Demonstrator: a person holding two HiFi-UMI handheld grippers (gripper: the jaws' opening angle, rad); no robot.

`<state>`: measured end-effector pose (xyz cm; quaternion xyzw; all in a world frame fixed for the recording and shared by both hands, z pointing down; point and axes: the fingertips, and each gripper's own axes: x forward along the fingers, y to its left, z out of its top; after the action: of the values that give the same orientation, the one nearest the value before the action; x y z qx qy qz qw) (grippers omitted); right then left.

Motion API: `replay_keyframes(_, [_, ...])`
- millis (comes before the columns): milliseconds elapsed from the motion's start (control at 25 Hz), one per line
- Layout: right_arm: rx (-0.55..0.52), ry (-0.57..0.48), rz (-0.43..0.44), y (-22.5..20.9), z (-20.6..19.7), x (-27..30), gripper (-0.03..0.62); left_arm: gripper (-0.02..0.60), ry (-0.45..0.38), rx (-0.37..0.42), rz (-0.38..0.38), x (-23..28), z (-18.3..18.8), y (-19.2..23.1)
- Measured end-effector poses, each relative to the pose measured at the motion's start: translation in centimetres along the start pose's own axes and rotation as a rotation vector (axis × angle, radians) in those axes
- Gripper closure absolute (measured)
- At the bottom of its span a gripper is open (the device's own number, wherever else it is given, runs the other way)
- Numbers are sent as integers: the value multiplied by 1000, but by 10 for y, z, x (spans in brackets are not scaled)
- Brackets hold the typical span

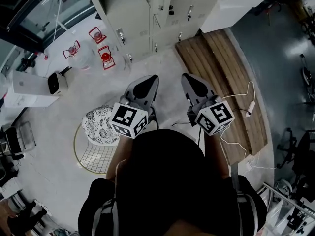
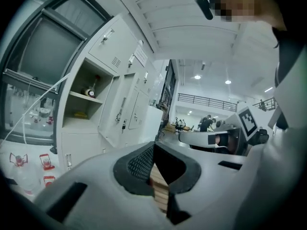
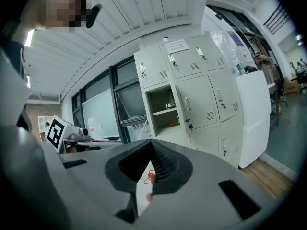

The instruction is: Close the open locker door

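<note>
A bank of pale grey lockers (image 1: 157, 14) stands ahead of me. One compartment (image 3: 163, 107) is open, with a shelf and small items inside; the left gripper view shows the same open compartment (image 2: 86, 97). Its door (image 2: 108, 110) seems to stand swung out at the compartment's right side. My left gripper (image 1: 149, 80) and right gripper (image 1: 188, 78) are held side by side in front of me, well short of the lockers. In the left gripper view the left gripper (image 2: 153, 147) is shut and empty. The right gripper (image 3: 152, 145) is shut too, holding nothing.
A wooden platform (image 1: 221, 77) lies on the floor to the right, with a white cable (image 1: 241, 97) across it. A wire chair with a patterned cushion (image 1: 101, 127) stands at my left. Red stands (image 1: 106, 57) sit near the locker base. A white cabinet (image 1: 236, 4) adjoins the lockers.
</note>
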<state>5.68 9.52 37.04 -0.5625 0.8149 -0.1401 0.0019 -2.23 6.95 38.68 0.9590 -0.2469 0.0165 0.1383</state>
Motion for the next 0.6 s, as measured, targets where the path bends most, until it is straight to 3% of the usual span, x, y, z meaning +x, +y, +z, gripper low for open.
replay_keyframes(120, [2, 8, -19, -4, -2, 22, 589, 565, 18, -28, -26, 4, -2, 21])
replay_keyframes(600, [21, 36, -77, -36, 3, 64, 589, 564, 76, -75, -5, 20, -7, 67])
